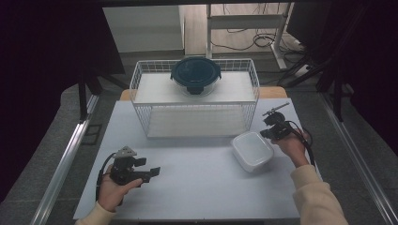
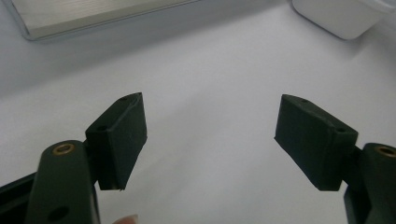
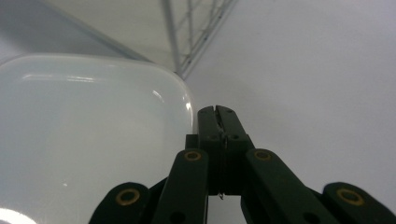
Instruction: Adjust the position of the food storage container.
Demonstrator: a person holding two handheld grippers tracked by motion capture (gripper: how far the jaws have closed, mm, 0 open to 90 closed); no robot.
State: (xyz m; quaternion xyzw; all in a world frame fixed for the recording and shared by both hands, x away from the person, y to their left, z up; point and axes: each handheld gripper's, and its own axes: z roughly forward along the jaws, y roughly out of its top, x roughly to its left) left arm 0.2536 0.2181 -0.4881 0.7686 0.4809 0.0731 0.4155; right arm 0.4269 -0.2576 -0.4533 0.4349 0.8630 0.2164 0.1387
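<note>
1. While the left gripper (image 1: 152,172) waits at seven o'clock with jaws spread wide and empty, the right gripper (image 3: 218,112), jaws pressed together on nothing, sits beside the white container (image 1: 252,151).
2. The container lies at four o'clock on the table (image 1: 197,187), so the right gripper should probably open before gripping its rim squarely.

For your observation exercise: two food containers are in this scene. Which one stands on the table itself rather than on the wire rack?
The white rectangular container, beside the right gripper. The round dark-lidded container sits up on the wire rack.

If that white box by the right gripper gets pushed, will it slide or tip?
The white box looks low, wide and flat-bottomed, so tipping seems unlikely. Its glossy plastic on the smooth table would probably slide easily. It looks light, so a nudge from the shut right gripper may spin it.
</note>
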